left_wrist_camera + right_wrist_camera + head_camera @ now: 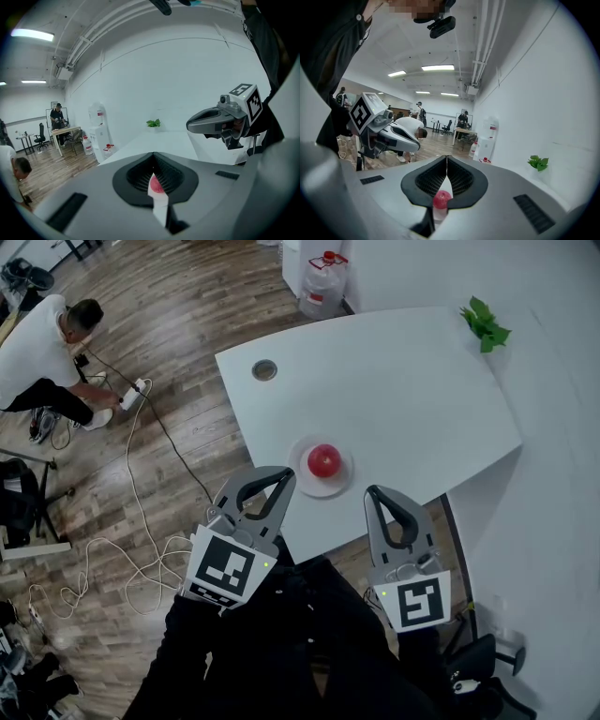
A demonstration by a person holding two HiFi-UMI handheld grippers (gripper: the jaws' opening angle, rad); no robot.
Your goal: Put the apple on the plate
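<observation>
A red apple (324, 461) rests in the middle of a small white plate (302, 481) near the front edge of the white table (403, 390). My left gripper (283, 474) hovers just left of the plate, at the table's edge, its jaws shut and empty. To the plate's right, my right gripper (374, 492) is also shut with nothing in it. In the left gripper view the apple (157, 185) shows through the slit behind the shut left gripper (153, 155). Likewise, the apple (441, 198) shows below the shut right gripper (446, 158) in the right gripper view.
A green plant (485, 324) stands at the table's far right corner, and a cable hole (264, 370) sits far left. A water bottle (323, 284) stands behind the table. A person (42, 357) crouches on the wooden floor among cables (141, 521).
</observation>
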